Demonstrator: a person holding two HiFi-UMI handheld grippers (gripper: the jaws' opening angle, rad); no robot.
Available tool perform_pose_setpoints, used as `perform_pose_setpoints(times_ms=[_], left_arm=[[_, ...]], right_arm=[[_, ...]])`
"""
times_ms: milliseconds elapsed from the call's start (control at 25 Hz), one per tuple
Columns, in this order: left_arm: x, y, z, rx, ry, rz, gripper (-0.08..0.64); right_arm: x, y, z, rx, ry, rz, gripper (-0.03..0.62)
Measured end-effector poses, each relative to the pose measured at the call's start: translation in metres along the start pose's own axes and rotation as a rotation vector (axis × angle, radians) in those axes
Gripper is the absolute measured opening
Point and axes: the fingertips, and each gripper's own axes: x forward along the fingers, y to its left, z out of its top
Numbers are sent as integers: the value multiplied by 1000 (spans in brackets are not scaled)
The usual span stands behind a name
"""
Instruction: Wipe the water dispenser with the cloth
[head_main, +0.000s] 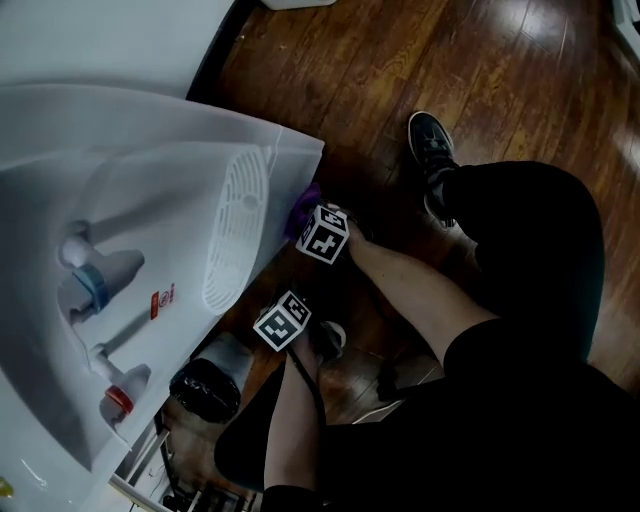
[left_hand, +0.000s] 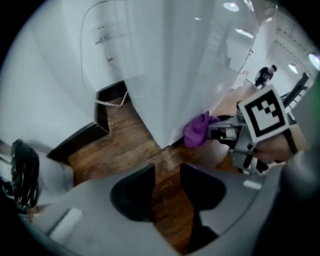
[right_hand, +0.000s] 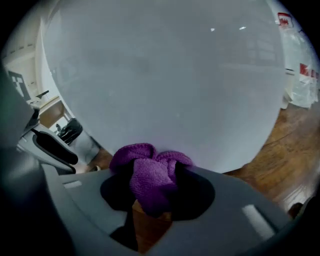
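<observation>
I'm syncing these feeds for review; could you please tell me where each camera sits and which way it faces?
Head view: on the person's head, looking steeply down at the water dispenser; forearms, legs, a shoe show.
Left gripper view: on the left gripper, looking down its open, empty jaws at the floor; right gripper shows.
Right gripper view: on the right gripper, facing the dispenser, jaws shut on the purple cloth.
Shared: all three show the cloth.

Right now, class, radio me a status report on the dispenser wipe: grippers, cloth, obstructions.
Right gripper shut on cloth. Left gripper open, empty. Cloth near dispenser side, contact unclear. Nothing between them.
</observation>
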Motion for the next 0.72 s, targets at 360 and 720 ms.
perform_pose_setpoints(times_ms=[360, 720], left_arm=[[-17, 49, -61, -120, 75, 70, 179], [18, -4, -35, -16, 82, -27, 179]], right_arm=[[41, 106, -15, 5, 50, 297, 153], [-14, -135, -11, 141, 43, -212, 153]])
